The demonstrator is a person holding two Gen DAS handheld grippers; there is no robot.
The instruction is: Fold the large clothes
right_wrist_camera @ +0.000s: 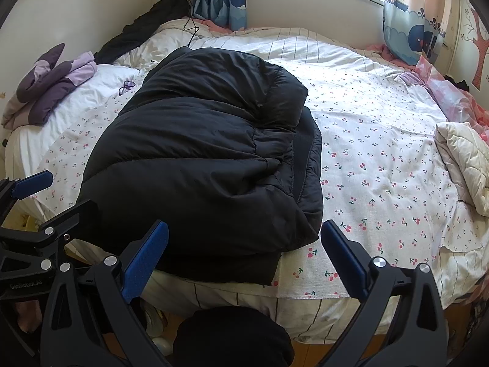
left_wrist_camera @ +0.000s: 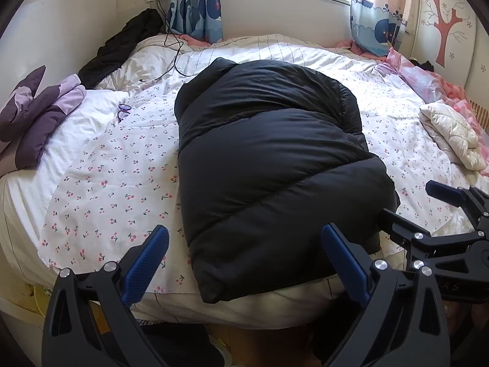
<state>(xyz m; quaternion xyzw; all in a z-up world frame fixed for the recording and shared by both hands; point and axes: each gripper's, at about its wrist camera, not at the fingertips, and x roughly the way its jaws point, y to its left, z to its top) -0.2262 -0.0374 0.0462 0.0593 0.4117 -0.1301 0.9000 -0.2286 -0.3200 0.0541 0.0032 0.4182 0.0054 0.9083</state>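
Left wrist view shows our black puffer coat (left_wrist_camera: 269, 165) lying mid-bed (left_wrist_camera: 101, 189), already gathered into a long bundle with its sides in. Both tools, left tool (left_wrist_camera: 244, 263) and right tool (right_wrist_camera: 244, 260), gape wide, holding nothing; we judge a final crosswise fold remains.

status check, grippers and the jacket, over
Left gripper open, right gripper open, both empty. Black puffer jacket lies folded on the cherry-print sheet. Nothing on top of it.
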